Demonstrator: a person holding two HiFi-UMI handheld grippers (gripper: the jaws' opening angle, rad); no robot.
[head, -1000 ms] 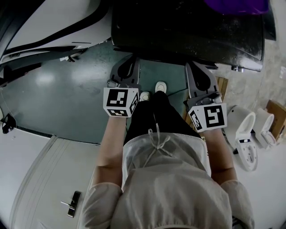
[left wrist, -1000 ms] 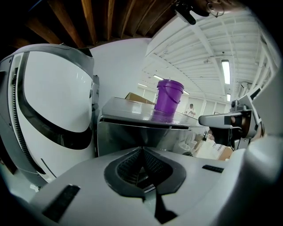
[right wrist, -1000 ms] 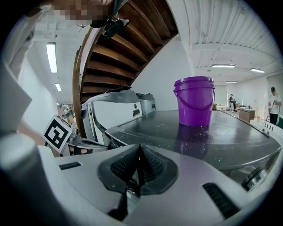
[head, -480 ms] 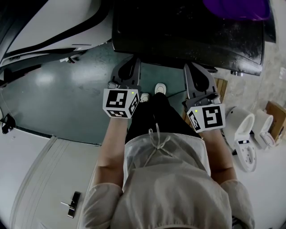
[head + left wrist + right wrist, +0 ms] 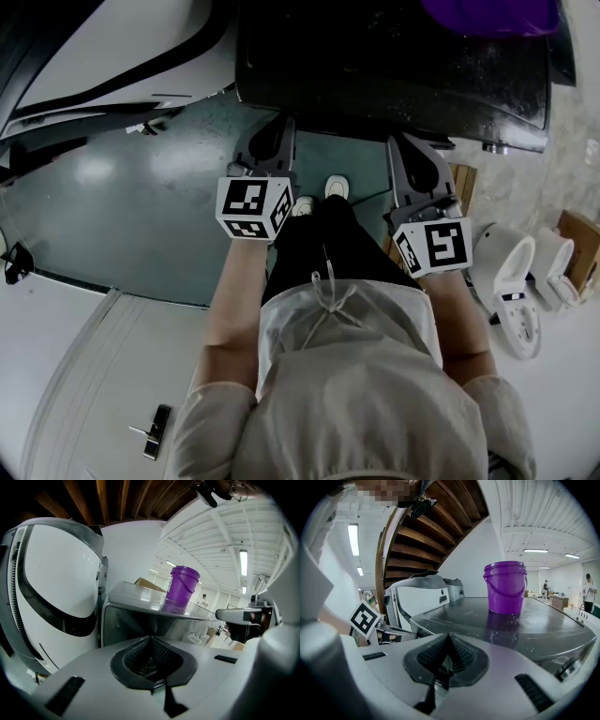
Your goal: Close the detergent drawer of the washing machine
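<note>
The washing machine (image 5: 394, 66) is a dark, wet-topped box at the top of the head view, with a purple bucket (image 5: 487, 11) standing on it. No detergent drawer shows in any view. My left gripper (image 5: 272, 127) is shut and empty, its tips just short of the machine's front edge. The right gripper (image 5: 410, 141) is likewise shut and empty, beside it under the same edge. In the left gripper view the shut jaws (image 5: 151, 639) face the machine's front corner (image 5: 108, 616). In the right gripper view the shut jaws (image 5: 447, 637) look over the wet top toward the bucket (image 5: 505, 587).
A large white machine with a black stripe (image 5: 103, 56) stands to the left. White toilet bowls (image 5: 511, 272) and a cardboard box (image 5: 581, 239) sit on the floor at the right. A white panel with a handle (image 5: 150, 431) lies at lower left. Green floor (image 5: 122, 216) spreads between.
Both grippers have edged slightly forward toward the washing machine's front edge. Their jaws stay shut.
</note>
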